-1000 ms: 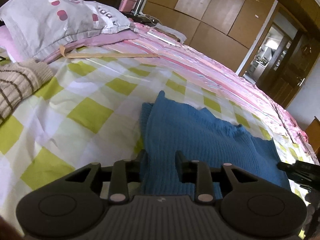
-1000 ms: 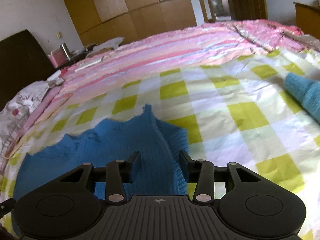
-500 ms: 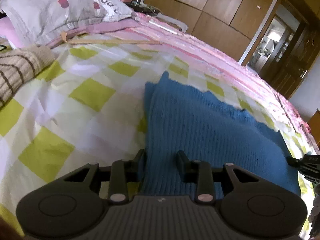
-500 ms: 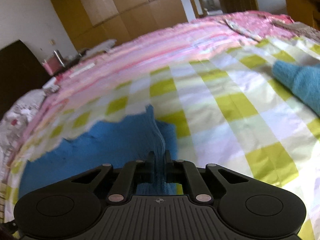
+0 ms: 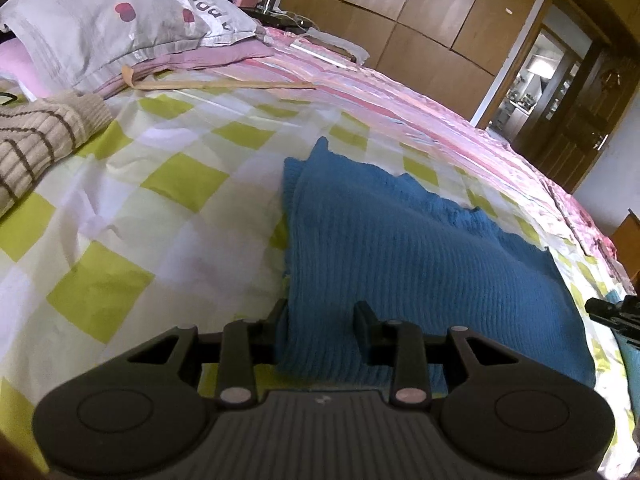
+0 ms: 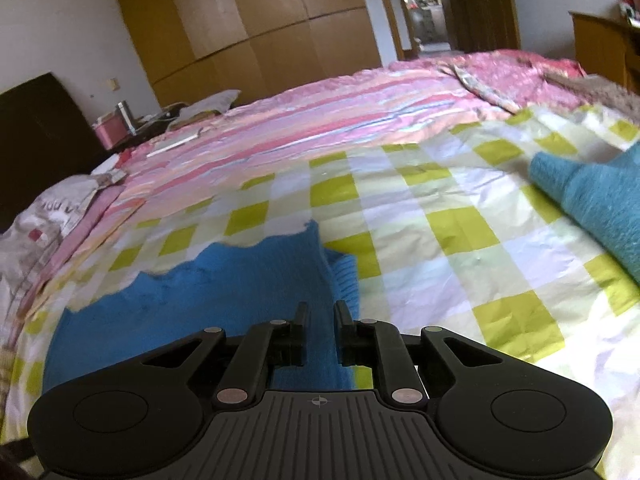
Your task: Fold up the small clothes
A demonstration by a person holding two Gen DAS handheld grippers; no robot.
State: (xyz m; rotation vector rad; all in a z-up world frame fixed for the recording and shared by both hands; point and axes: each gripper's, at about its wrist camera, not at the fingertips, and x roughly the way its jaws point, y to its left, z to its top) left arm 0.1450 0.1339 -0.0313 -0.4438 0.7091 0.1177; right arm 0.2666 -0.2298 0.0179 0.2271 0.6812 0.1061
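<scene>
Your left gripper [image 5: 322, 316] is sitting low over the checked sheet [image 5: 132, 216], jaws partly apart with the near edge of the blue knit [image 5: 404, 256] bunched between them; pad contact is unclear. The knit is lying spread toward the right. A striped beige sweater [image 5: 36, 140] is lying far left, pillow [image 5: 104, 24] behind it.

On the bed's green-and-white checked cotton sheet [image 5: 120, 208] lie three knitted garments: one bright blue ribbed sweater [image 5: 400, 248] at its middle, one beige brown-striped sweater [image 5: 36, 140] at its left edge, one teal knit piece [image 6: 600, 200] at its right. Beyond the sheet sits one grey printed pillow [image 5: 100, 24], with one long wooden stick [image 5: 224, 86] between pillow and sheet. Two black two-finger grippers [image 5: 322, 312] [image 6: 320, 312] are counted.
</scene>
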